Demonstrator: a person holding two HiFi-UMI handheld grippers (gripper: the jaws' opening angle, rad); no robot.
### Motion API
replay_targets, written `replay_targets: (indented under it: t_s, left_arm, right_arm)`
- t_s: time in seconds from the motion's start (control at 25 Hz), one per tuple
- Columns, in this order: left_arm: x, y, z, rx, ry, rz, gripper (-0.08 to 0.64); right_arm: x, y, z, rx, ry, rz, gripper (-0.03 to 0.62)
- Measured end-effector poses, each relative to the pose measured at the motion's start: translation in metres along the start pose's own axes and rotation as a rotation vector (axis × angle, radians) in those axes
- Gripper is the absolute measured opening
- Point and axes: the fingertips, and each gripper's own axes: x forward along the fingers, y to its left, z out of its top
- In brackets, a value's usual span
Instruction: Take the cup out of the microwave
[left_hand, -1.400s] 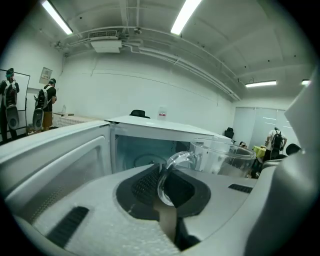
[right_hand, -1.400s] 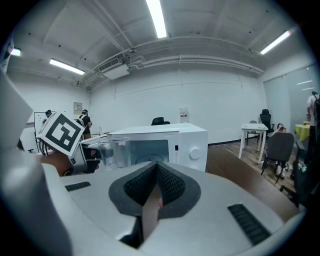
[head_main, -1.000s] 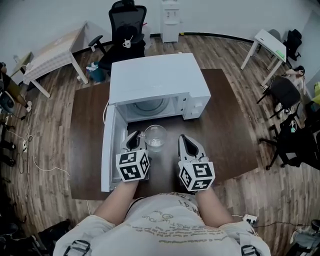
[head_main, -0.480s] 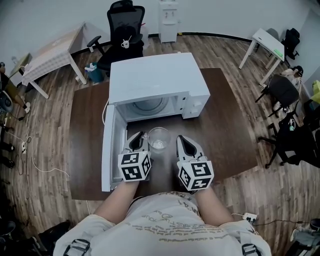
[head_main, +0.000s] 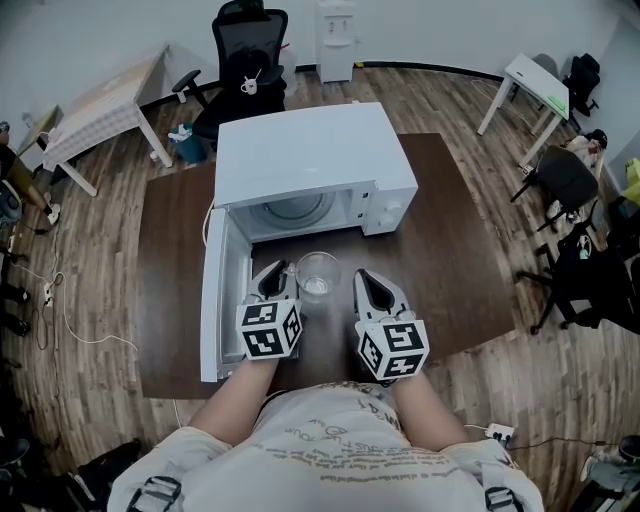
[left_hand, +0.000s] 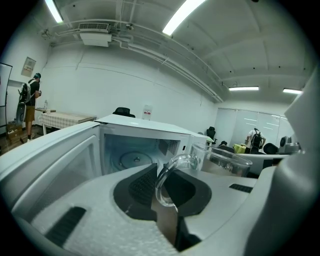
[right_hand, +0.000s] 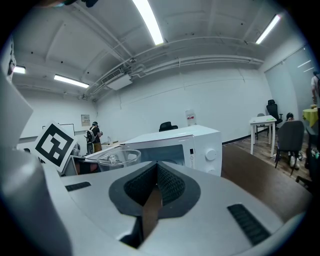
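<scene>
Clear glass cup (head_main: 318, 273) sits at frame centre in the head view, outside the microwave (head_main: 300, 160) and just in front of its mouth, over the dark brown counter (head_main: 455, 260) (can't tell if its base touches). My left claw (head_main: 278, 275) is just left of the cup, closed narrow on the handle (left_hand: 172, 172). In the left gripper view the glass loop stands right in the notch between the pads, cup body to the right of it. My right claw (head_main: 368, 282) is lower centre-right, just right of the cup and apart from it, tips pressed together on themselves. Microwave door (head_main: 215, 300) hangs open along the left of centre. The turntable (head_main: 297, 210) shows in the cavity, above the cup in frame.
</scene>
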Motion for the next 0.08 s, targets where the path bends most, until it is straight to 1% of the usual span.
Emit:
replay_targets:
  t_s: [0.08]
  left_arm:
    - [0.0019, -0.0014, -0.0003, -0.008, 0.0, -0.004, 0.043]
  right_arm:
    - [-0.0004, -0.0016, 0.0007, -0.006, 0.001, 0.0, 0.012]
